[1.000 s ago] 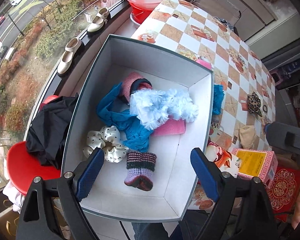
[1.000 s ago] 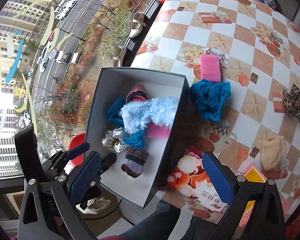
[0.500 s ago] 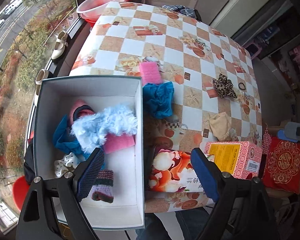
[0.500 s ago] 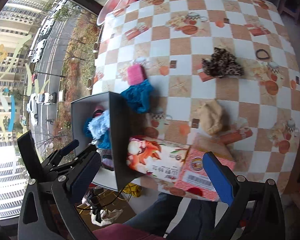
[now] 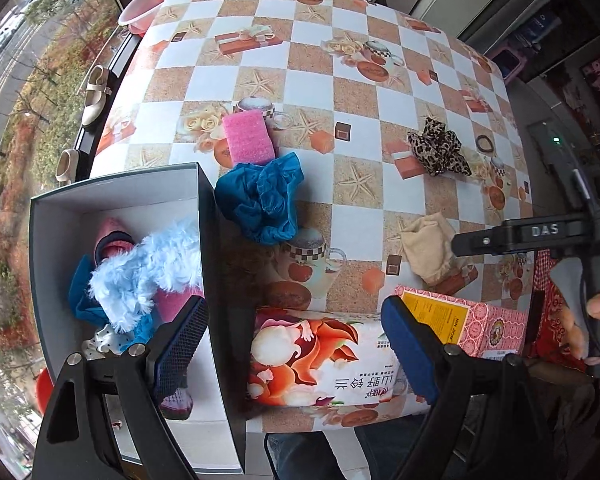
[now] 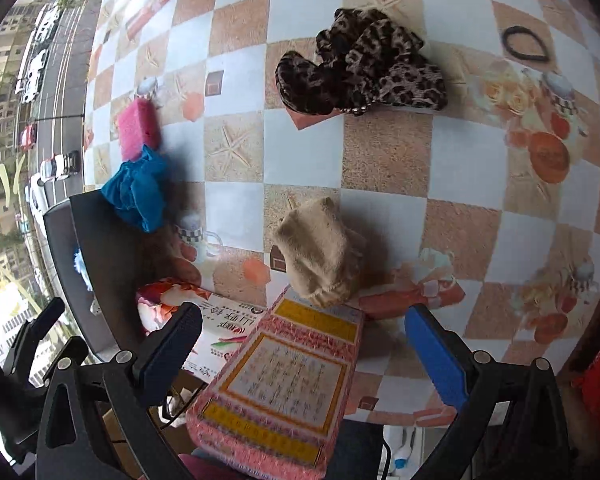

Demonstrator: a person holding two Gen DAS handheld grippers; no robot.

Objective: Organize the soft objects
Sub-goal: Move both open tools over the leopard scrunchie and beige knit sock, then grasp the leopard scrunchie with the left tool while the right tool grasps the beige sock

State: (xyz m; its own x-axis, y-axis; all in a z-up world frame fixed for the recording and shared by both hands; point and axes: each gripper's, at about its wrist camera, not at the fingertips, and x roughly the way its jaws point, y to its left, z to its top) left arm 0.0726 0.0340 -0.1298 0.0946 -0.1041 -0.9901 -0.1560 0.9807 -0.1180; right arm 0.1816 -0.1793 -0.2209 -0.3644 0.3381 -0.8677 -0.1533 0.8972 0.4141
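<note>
The left gripper (image 5: 294, 336) stands spread wide with nothing between its blue pads, hanging over the near table edge; its left pad sits over the open grey box (image 5: 116, 192), its right pad over a floral packet (image 5: 320, 360). Ahead and to its left, inside the box, a fluffy pale-blue piece (image 5: 148, 268) lies slantwise, long axis running from near-left to far-right, atop blue cloth and pink items. Straight ahead of this gripper, just outside the box wall, a crumpled blue cloth (image 5: 264, 200) touches a pink sponge (image 5: 248, 140) whose long side points away. The right gripper (image 6: 304, 344) is also spread and empty, above a pink patterned carton (image 6: 276, 392). Just ahead of it a beige plush lump (image 6: 320, 252) touches the carton's far end; farther ahead lies a leopard-print scrunchie (image 6: 360, 76), stretched left to right.
</note>
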